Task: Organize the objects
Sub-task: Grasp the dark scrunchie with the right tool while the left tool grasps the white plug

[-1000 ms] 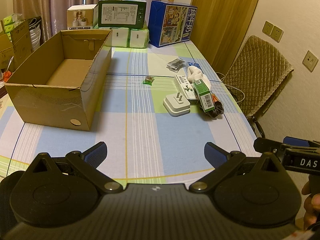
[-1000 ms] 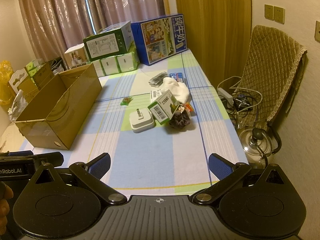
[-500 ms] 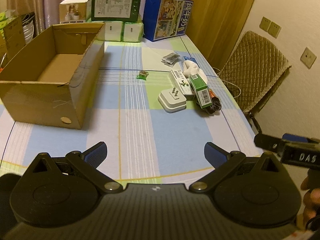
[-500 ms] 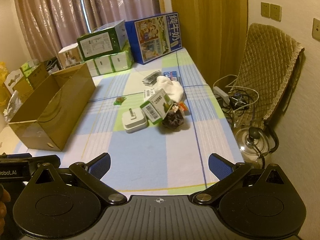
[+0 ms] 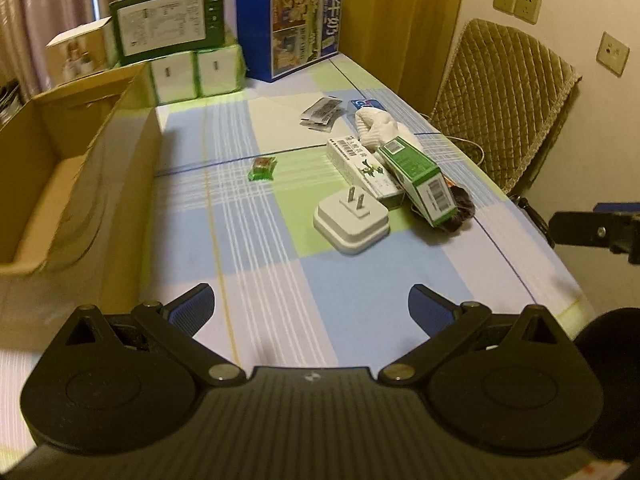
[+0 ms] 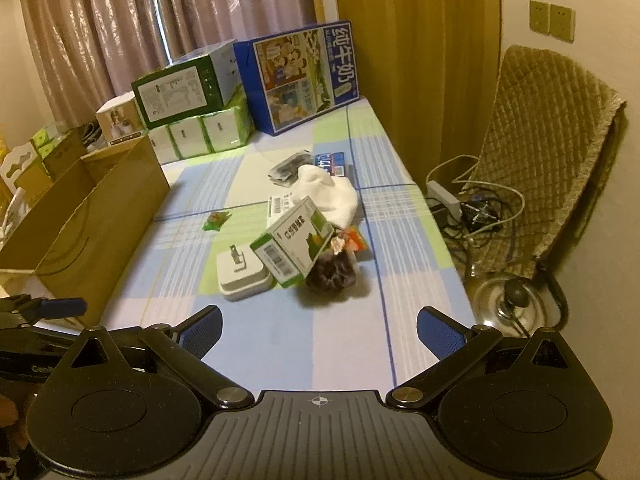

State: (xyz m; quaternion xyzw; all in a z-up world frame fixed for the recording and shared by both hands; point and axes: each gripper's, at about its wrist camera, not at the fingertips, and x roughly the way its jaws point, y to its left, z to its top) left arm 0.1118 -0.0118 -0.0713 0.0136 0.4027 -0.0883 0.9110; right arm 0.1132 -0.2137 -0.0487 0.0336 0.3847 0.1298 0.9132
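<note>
Left claw (image 5: 311, 309) and right claw (image 6: 319, 332) both agape, empty

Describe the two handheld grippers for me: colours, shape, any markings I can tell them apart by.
Both look alike. The left gripper and right gripper each have a black ribbed body, two round black housings with triangular cut-outs, silver pivot screws and angled black fingers tipped with blue textured pads. A small crosshair mark sits on each body's centre. White lettering on the left gripper's side shows in the right wrist view, too blurred to read.

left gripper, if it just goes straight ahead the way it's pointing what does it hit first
Probably the white plug adapter: it lies nearest ahead of the open left gripper, slightly right of centre. Bare tablecloth comes before it; depth is hard to judge.
</note>
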